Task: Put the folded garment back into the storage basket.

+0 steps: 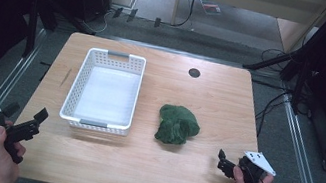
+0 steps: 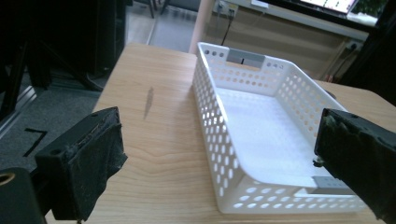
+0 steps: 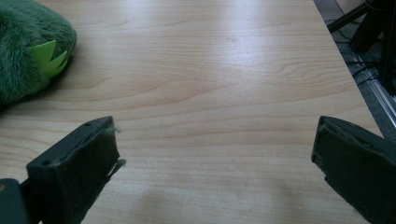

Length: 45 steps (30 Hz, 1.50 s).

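Note:
A green plush toy (image 1: pixel 177 124) lies on the wooden table (image 1: pixel 157 171), right of centre. The right gripper view catches its furry edge (image 3: pixel 28 51) at the upper left, with light green spikes. An empty white perforated basket (image 1: pixel 79 82) stands left of centre. My left gripper (image 1: pixel 25 112) hovers at the table's front left corner, open, and points at the basket's near end (image 2: pixel 210 107); nothing is between its jaws (image 2: pixel 219 135). My right gripper (image 1: pixel 223 162) rests at the front right, open and empty (image 3: pixel 212 140), a short way right of the toy.
A dark round cable hole (image 1: pixel 194 72) sits near the table's far edge. A faint dark streak (image 2: pixel 149 100) marks the wood left of the basket. Black stands and cables (image 1: pixel 301 70) crowd the floor on both sides of the table.

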Available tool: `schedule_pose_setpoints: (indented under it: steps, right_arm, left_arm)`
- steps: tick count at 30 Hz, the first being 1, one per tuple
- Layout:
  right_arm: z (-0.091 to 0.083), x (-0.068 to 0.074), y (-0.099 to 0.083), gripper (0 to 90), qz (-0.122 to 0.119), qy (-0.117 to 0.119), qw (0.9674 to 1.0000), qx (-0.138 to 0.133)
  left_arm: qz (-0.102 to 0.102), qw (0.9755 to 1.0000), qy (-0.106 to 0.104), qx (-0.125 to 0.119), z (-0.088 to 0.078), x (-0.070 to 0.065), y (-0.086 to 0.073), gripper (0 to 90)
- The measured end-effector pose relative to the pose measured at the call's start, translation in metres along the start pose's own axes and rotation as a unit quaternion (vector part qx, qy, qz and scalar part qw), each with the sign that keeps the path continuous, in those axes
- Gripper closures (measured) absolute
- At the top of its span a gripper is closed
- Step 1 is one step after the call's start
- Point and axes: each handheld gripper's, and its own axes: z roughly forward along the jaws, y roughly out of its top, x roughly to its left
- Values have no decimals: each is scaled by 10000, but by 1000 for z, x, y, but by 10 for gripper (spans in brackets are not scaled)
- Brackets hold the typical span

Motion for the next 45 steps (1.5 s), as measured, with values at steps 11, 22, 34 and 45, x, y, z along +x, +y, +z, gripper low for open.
schedule_pose_setpoints:
  steps: [11, 22, 34, 45]
  right_arm:
    - [0, 0, 0, 8, 0, 9, 10000, -14]
    - [0, 0, 0, 8, 18, 17, 10000, -10]
    - [0, 0, 0, 8, 18, 22, 10000, -13]
    - [0, 0, 0, 8, 5, 35, 10000, -19]
  left_arm:
    - [352, 9983, -403, 216, 13, -49, 17, 9]
    - [622, 9943, -714, 486, 39, -94, 28, 9]
    - [688, 9908, -931, 708, 60, -122, 29, 10]
    - [749, 9870, -1139, 855, 79, -151, 27, 10]
